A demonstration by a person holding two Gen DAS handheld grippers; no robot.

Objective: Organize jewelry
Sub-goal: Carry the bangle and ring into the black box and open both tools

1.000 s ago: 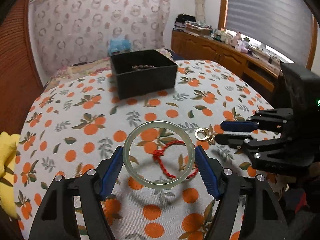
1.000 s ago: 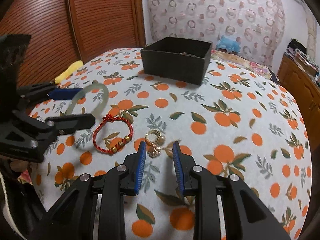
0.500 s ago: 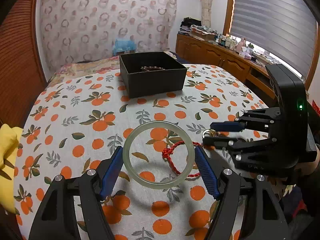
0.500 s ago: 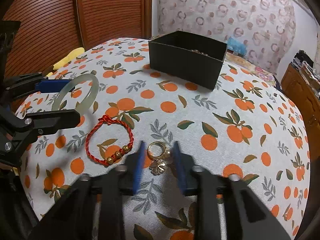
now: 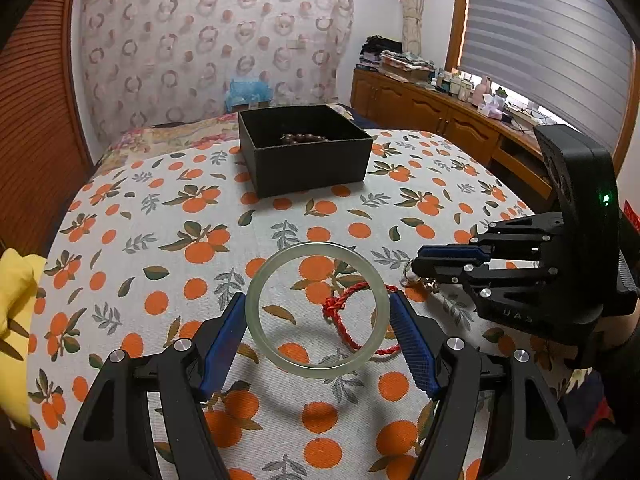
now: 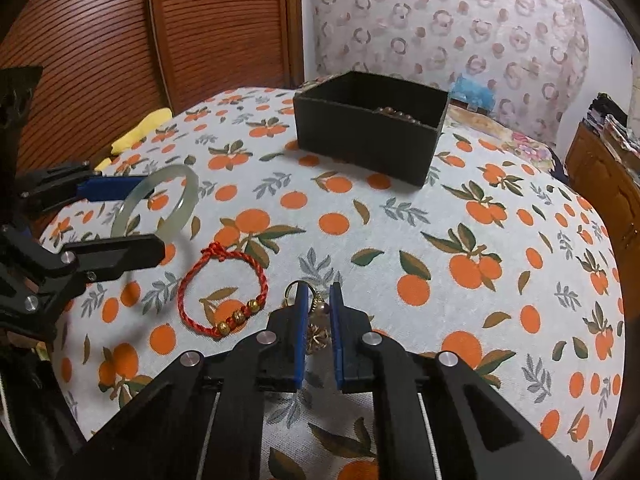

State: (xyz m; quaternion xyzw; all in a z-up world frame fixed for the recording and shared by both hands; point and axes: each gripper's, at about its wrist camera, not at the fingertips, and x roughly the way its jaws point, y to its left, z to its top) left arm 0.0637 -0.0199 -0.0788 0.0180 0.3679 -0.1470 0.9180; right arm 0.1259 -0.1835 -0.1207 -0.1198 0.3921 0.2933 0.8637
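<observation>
The pale green translucent jade bangle [image 5: 317,310] hung clear of the table, clamped across its width between the two blue-padded fingers [image 5: 222,346] of the left gripper [image 5: 317,312], one pad pressing on each outer side of the ring. Its shadow fell on the cloth beneath it. In the right wrist view the same bangle [image 6: 160,200] stood tilted above the cloth, held at the left edge of the frame.

Through and just beyond the ring lay the red braided cord bracelet with three small gold beads [image 6: 223,289], flat on the cloth, its knot turned away from the right gripper and its beads nearest that gripper.

Just right of the bracelet sat the small gold ring-and-charm trinket [image 6: 314,326], directly between the fingers of the right gripper [image 6: 319,304]. Those fingers stood narrowed close on either side of it; whether the pads actually pressed on it could not be made out. From the left wrist view the right gripper [image 5: 416,266] came in from the right with its tips low at the trinket [image 5: 418,280].

Farther back stood the open black square cardboard box [image 5: 308,164], well apart from both grippers, with dark brown beads [image 5: 304,137] inside. All rested on the orange-printed white tablecloth [image 5: 160,220]. A yellow cloth [image 5: 16,304] lay at the table's left edge.
</observation>
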